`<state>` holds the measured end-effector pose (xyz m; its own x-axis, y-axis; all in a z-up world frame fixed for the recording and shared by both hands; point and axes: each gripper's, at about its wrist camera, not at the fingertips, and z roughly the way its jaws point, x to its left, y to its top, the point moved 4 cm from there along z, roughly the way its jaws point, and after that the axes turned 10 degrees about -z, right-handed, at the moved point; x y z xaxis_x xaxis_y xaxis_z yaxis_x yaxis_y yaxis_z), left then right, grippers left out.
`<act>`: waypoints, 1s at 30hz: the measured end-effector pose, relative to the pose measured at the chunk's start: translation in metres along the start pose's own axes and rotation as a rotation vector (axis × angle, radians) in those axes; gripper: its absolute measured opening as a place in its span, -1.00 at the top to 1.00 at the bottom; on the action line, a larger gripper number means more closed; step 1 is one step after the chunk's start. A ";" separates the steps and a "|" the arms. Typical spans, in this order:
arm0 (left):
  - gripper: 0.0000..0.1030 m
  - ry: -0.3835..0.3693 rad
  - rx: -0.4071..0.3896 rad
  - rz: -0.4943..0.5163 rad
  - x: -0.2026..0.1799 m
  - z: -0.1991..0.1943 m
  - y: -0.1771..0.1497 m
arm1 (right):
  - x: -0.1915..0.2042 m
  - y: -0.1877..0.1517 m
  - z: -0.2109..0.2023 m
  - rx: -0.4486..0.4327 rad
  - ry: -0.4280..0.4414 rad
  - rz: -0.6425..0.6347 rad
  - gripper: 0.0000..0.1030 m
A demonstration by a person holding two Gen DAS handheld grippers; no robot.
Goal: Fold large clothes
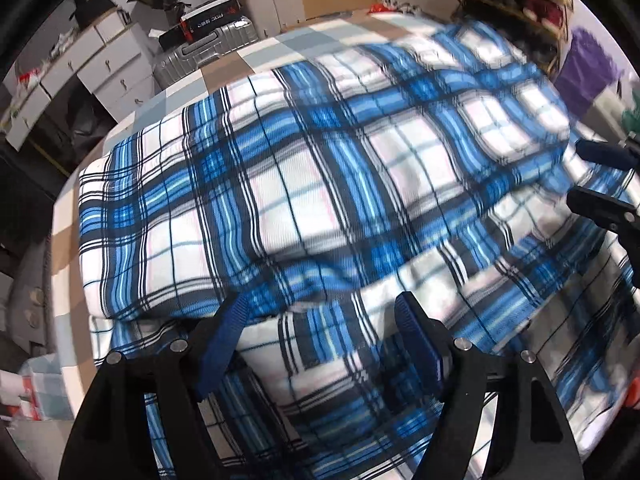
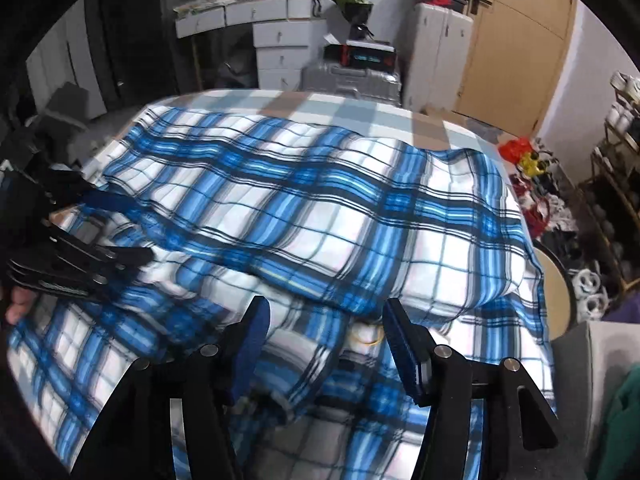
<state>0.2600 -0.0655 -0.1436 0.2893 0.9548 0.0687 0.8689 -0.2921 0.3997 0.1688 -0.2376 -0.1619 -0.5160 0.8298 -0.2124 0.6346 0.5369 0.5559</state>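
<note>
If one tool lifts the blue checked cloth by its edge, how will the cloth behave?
The blue checked cloth is probably floppy: it lies in soft folds and would sag and drape rather than hold shape. It looks rather bulky, so one corner likely drags the rest. Its woven surface seems unlikely to slip from the pads.

Blue-white-black plaid garment (image 1: 320,184), grey-beige-white checked bedcover (image 1: 224,68) — silver suitcase (image 1: 200,52)

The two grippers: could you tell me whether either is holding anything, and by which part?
Nothing is held: the left gripper and right gripper both stand open above the blue plaid garment.
</note>
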 end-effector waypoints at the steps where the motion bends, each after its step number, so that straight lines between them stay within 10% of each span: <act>1: -0.42 0.013 -0.003 0.004 0.001 0.003 -0.003 | 0.005 -0.010 0.011 0.054 -0.013 -0.026 -0.19; 6: -0.42 0.018 0.014 -0.056 0.016 -0.014 -0.019 | 0.002 -0.035 0.010 0.071 0.005 0.135 -0.16; 20: -0.42 -0.003 -0.046 -0.364 0.095 -0.114 -0.141 | 0.035 -0.078 -0.155 -0.497 0.275 0.522 -0.60; 30: -0.42 -0.064 0.095 -0.573 0.110 -0.091 -0.206 | 0.053 -0.102 -0.177 -0.471 0.305 0.547 -0.66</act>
<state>0.0762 0.1046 -0.1355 -0.2166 0.9574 -0.1909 0.9251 0.2638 0.2732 -0.0249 -0.2754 -0.0880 -0.3786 0.8430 0.3821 0.5687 -0.1138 0.8146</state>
